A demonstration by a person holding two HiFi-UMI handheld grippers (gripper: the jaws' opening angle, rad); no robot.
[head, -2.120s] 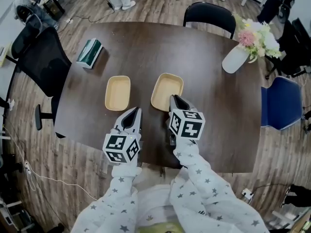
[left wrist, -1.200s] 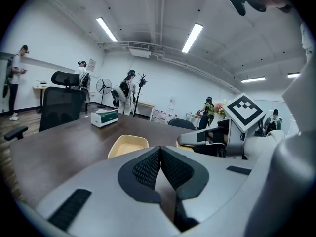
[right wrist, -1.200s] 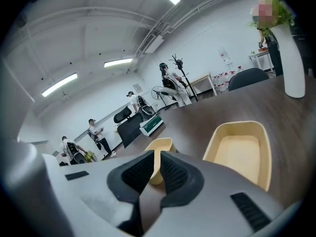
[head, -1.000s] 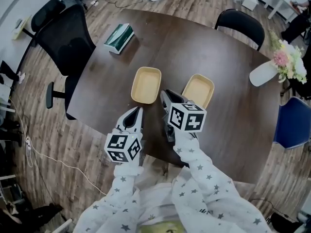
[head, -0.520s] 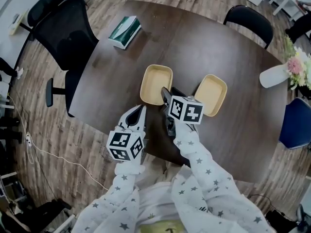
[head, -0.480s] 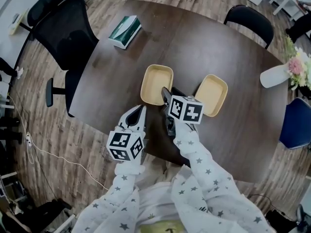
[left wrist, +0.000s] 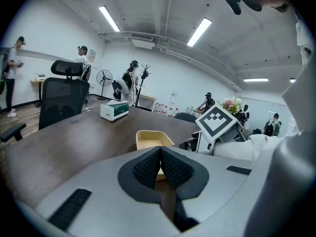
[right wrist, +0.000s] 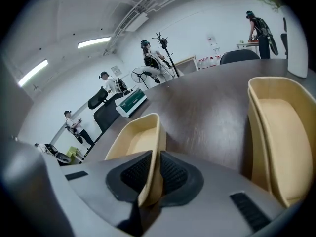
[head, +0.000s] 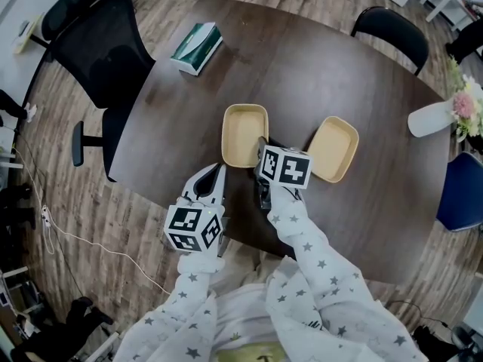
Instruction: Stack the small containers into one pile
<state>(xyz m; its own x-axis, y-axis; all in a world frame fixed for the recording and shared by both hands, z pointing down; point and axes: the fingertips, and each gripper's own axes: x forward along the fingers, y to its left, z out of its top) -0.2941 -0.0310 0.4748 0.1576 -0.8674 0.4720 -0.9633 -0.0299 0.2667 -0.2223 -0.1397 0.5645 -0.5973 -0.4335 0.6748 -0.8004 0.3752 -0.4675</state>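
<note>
Two shallow tan containers lie side by side on the dark table point(head: 302, 66): the left container point(head: 243, 130) and the right container point(head: 333, 148). My right gripper point(head: 262, 143) is at the left container's near right rim. In the right gripper view its jaws have just been closing and now pinch that rim point(right wrist: 148, 147), with the right container point(right wrist: 281, 127) beside it. My left gripper point(head: 213, 173) hovers near the table's front edge, shut with nothing in it point(left wrist: 161, 154). Ahead of it are the left container point(left wrist: 150, 138) and the right gripper's marker cube point(left wrist: 217, 122).
A green-and-white box point(head: 196, 47) lies at the table's far left. A black office chair point(head: 102, 47) stands to the left and another point(head: 389, 25) at the far side. A white vase with flowers point(head: 438, 115) sits at the right edge, with a blue chair point(head: 462, 191) beyond.
My right gripper has swung left from the right container to the left container's near rim and has sunk onto it. The left gripper has barely shifted.
</note>
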